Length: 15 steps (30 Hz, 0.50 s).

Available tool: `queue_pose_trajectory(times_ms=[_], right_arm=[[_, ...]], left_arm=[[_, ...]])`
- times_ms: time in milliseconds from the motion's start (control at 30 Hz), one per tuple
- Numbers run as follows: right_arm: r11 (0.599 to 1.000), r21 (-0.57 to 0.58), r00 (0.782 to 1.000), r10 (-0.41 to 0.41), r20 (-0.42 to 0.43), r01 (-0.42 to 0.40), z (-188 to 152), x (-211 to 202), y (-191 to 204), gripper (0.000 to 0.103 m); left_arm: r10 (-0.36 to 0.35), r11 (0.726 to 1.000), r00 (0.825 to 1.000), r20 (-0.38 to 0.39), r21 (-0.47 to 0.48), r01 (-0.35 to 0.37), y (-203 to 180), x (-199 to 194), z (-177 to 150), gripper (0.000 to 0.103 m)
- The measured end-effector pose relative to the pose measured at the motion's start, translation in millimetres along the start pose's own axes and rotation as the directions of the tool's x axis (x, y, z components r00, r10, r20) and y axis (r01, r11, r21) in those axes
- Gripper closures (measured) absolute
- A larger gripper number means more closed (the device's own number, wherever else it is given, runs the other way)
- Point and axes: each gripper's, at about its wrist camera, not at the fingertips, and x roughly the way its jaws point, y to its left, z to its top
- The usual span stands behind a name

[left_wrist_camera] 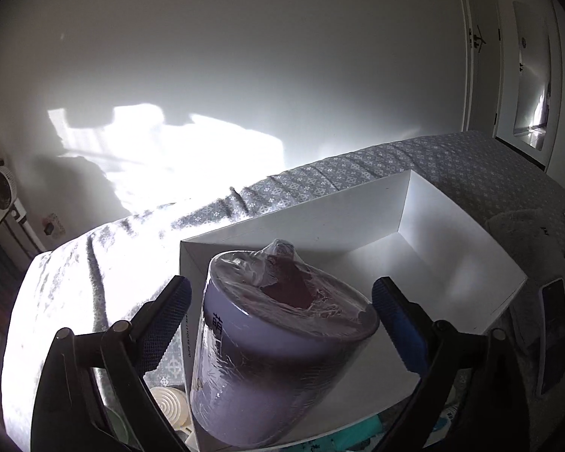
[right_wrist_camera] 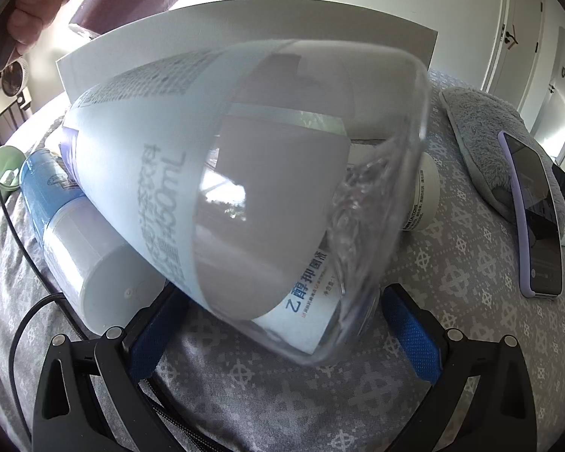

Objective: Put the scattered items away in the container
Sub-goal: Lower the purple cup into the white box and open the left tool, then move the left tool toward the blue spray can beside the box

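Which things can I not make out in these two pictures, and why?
- Left wrist view: the white box floor near the camera, hidden behind the wrapped tub.
- Right wrist view: whether the right gripper presses the clear bottle; the bottle is blurred.
- Right wrist view: the phone screen, too dark.

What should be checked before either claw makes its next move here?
1. Wrapped tub inside the white box: ok.
2. Left claw pads clear of the tub, a gap on each side: ok.
3. Room left in the box: ok, its far half is bare.
4. Right claw gripping the clear bottle between its fingers: cannot tell.
5. Everything tidied: not ok; the blue can and white tube lie on the bed.
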Motion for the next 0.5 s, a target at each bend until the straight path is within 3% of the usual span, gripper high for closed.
queue_pose_trajectory(times_ms=[100,233,300,400,500], right_arm=[[1.0,0.0,1.0,0.0,0.0,0.0,-0.3,-0.2,0.3,0.0],[1.0,0.0,1.0,0.0,-0.001,0.0,-0.5,0.0,0.6,0.0],[1.0,0.0,1.0,0.0,-0.001,0.0,-0.6,0.0,0.7,0.0],[1.0,0.0,1.0,0.0,-0.001,0.0,-0.6,0.0,1.1,0.0],[1.0,0.0,1.0,0.0,-0.002,0.0,-0.6,-0.2,1.4,0.0]], left_arm=[[0.043,0.999,0.998,0.035,-0.003,-0.043,1.2,-17.4,-4.8,0.001],[0.006,0.987,1.0,0.012,-0.159,-0.004,32.7,-43.9,-19.7,0.001],[-0.022,0.96,1.0,0.003,-0.278,0.022,55.0,-58.0,-34.2,0.001],[-0.056,0.896,0.998,-0.013,-0.442,0.044,87.6,-75.2,-64.8,0.001],[-0.095,0.841,0.988,-0.12,-0.541,0.015,111.4,-74.2,-103.1,0.001]])
